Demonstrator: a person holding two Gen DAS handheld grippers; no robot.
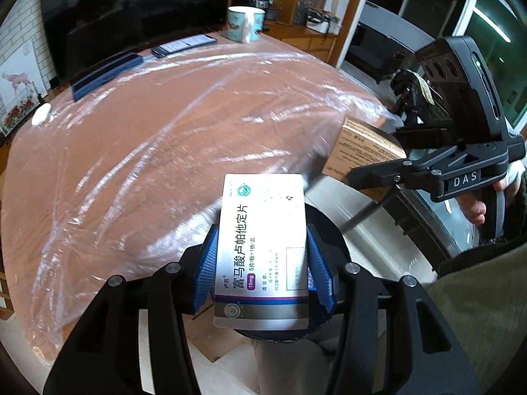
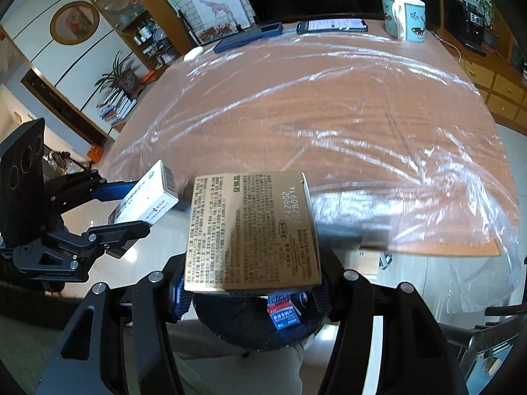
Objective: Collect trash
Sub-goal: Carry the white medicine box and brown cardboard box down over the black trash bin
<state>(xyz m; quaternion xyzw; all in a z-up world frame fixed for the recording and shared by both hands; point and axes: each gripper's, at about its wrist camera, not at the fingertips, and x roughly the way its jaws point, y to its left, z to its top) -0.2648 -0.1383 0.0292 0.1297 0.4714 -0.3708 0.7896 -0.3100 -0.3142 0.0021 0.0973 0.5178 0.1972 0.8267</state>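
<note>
Landmark: the desk [image 1: 158,151], brown and covered with a clear plastic sheet [image 2: 378,138].
Boxes, count: two, one in each hand-held gripper.
White medicine box [image 1: 263,250]: one, pinched between the blue pads [image 1: 206,270] of the left hand-held gripper [image 1: 262,270], just off the near edge of the desk, above a round black bin [image 1: 326,227].
Brown cardboard box [image 2: 252,230]: one, clamped in the right hand-held gripper [image 2: 250,293], also just off the near edge of the desk, over the same bin, where a small red and blue packet [image 2: 283,312] lies.
Both boxes: side by side, close but apart, beyond the desk's near edge.
Mugs: one, a light blue mug [image 2: 403,16] at the far edge of the desk.
Phones: one, a phone [image 2: 331,25] with a lit screen, beside the mug at the far edge.
Dark blue long cases: one, a case [image 1: 105,74] at the far edge, next to the phone.
Small white things: one, a white oval item [image 1: 41,114] at the far corner of the desk.
Hand pose: both hand-held grippers tilt down steeply; a person's fingers [image 1: 474,205] wrap the right grip.
</note>
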